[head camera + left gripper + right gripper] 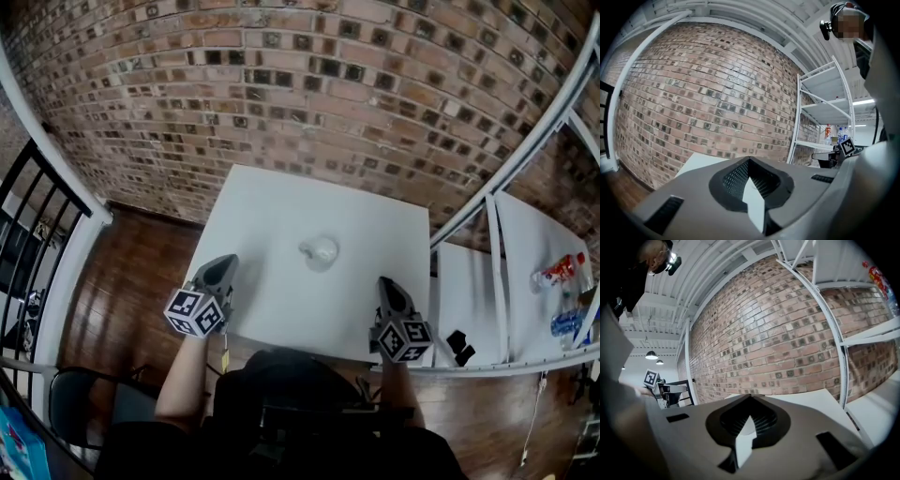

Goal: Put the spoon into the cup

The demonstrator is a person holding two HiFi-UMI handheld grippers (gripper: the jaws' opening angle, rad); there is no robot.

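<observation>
On the white table (281,211), pale cup (319,251) near the middle, small and blurred, spoon impossible to make out, left gripper (223,264) jaws pressed together, empty, right gripper (386,284) likewise closed on nothing, both well short of the cup.

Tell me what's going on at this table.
A person stands at a white table with a claw in each hand. The left claw and the right claw are held at the table's near edge, both shut with nothing between the jaws. A small pale cup sits near the table's middle, ahead of both claws and untouched. No spoon can be made out, so the job does not look started.
</observation>
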